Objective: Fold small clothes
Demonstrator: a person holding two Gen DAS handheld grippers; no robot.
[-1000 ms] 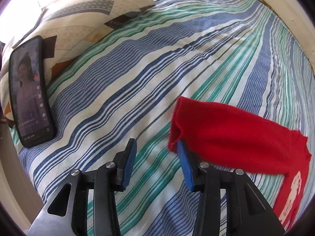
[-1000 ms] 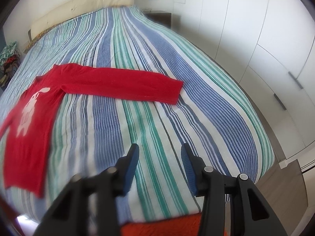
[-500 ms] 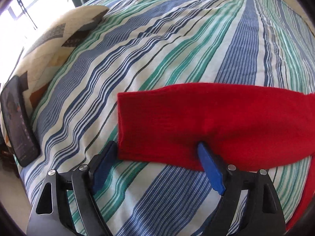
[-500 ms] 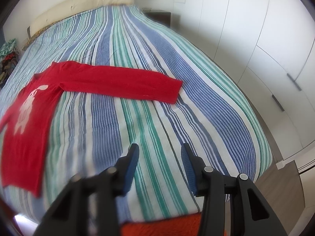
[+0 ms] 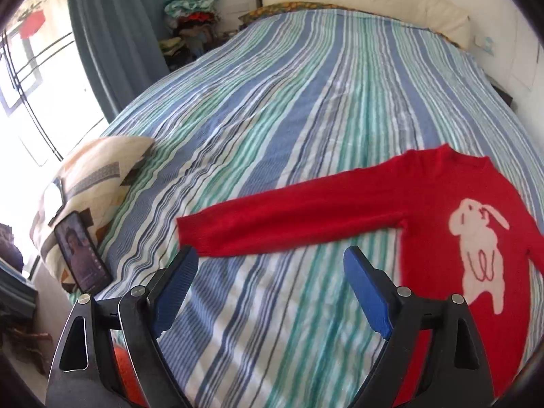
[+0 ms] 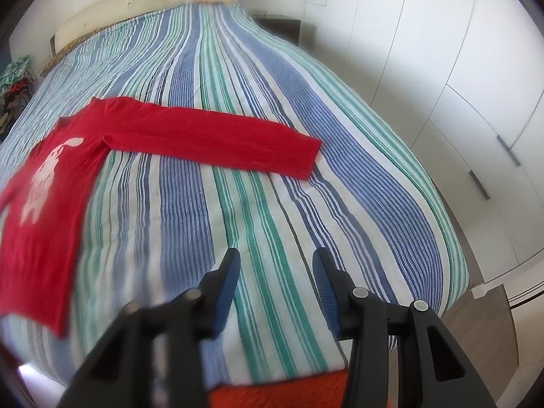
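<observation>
A red sweater [image 5: 442,204] with a white rabbit on its front lies flat on the striped bed [image 5: 306,102]. One sleeve [image 5: 289,224] stretches left, and its cuff ends just beyond my left gripper [image 5: 270,255]. That gripper hangs above the cover, open wide, with nothing between its blue pads. In the right wrist view the sweater [image 6: 51,176] lies at the left, with its other sleeve [image 6: 210,139] stretched to the right. My right gripper [image 6: 276,255] hovers near the foot of the bed, well short of that sleeve. Its jaws stand partly apart and hold nothing.
A phone [image 5: 81,258] leans against a patterned pillow [image 5: 98,170] at the bed's left edge. A curtain, a window and a pile of clothes [image 5: 190,10] stand beyond. White wardrobe doors [image 6: 442,68] run along the bed's right side. Something orange [image 6: 272,394] lies below my right gripper.
My left gripper opened wide around the sleeve's cuff, then rose and drew back, so the whole sleeve and the rabbit front now show. The right gripper has stayed still.
</observation>
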